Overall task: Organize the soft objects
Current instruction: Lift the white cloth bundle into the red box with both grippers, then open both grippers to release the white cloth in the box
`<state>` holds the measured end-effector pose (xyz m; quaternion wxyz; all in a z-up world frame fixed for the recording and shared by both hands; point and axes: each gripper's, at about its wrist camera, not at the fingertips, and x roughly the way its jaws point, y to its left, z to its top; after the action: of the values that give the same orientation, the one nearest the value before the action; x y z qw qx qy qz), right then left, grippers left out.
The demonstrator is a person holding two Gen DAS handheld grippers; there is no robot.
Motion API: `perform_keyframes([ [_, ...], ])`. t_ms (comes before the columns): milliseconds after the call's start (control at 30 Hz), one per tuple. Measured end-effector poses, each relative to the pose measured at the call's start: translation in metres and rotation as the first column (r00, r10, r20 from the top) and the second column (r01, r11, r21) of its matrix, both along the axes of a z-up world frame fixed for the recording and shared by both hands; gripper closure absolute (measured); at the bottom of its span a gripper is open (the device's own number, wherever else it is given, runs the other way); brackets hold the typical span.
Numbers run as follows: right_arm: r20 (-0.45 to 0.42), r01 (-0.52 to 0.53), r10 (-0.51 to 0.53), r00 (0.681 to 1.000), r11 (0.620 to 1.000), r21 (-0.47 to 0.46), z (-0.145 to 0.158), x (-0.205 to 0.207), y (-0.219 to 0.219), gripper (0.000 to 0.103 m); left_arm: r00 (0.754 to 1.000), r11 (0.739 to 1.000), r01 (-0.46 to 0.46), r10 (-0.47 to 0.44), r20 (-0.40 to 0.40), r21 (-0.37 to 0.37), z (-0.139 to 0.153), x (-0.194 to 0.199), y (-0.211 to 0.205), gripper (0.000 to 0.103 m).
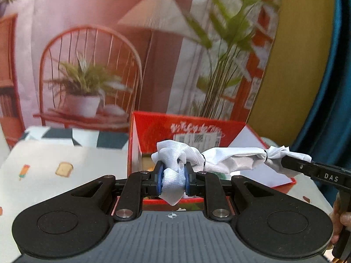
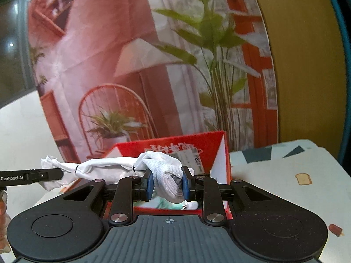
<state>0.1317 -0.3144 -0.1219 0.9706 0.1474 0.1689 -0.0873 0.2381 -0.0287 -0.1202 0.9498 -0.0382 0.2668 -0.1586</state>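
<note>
Two grippers are clamped on one white cloth bundle (image 1: 221,159), which is held stretched above the open red box (image 1: 153,129), presumably so it can be lowered inside.

Left wrist view, left to right: a pale tablecloth (image 1: 43,160) printed with toast and ice-lolly motifs is seen; then the left gripper (image 1: 173,178), its blue pads pressed on a knotted end of the cloth. The right gripper (image 1: 291,164) is closed over the far, flared end.

Right wrist view, left to right: the left gripper's black finger is pinched on one crumpled tail; the right gripper (image 2: 167,185) is shut on the rolled end.

The cloth is woven, slightly glossy and limp, sausage-shaped, cinched by thin dark bands near each end. The box is rigid card, red outside and white within, with a label on its back wall. A printed backdrop (image 2: 131,65) of chair, lamp and plants is hung behind.
</note>
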Motion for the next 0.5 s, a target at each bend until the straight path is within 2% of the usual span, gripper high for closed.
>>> perform_keyframes([
  [100,-0.058,0.002,-0.002,0.998,1.0,0.008,-0.008,0.014,-0.005,0.08,0.998,1.0,0.006,-0.006,-0.056,0.003,-0.005,0.013,0.0,0.083],
  [300,-0.112,-0.002,0.006,0.994,0.999,0.035,-0.018,0.024,-0.012,0.077,0.995,0.999,0.038,-0.034,-0.09,0.039,-0.015,0.022,-0.001,0.081],
  [433,-0.1,-0.001,0.002,0.995,1.0,0.006,-0.017,0.022,-0.01,0.067,0.996,0.996,0.066,-0.062,-0.064,0.058,-0.016,0.022,-0.004,0.042],
  [467,-0.094,-0.005,0.004,0.996,1.0,-0.004,-0.017,0.021,-0.009,0.065,0.996,0.995,0.074,-0.071,-0.047,0.066,-0.014,0.02,-0.005,0.037],
  [500,-0.089,-0.006,0.005,0.996,1.0,-0.013,-0.017,0.02,-0.008,0.063,0.997,0.994,0.079,-0.076,-0.033,0.075,-0.012,0.017,-0.007,0.037],
])
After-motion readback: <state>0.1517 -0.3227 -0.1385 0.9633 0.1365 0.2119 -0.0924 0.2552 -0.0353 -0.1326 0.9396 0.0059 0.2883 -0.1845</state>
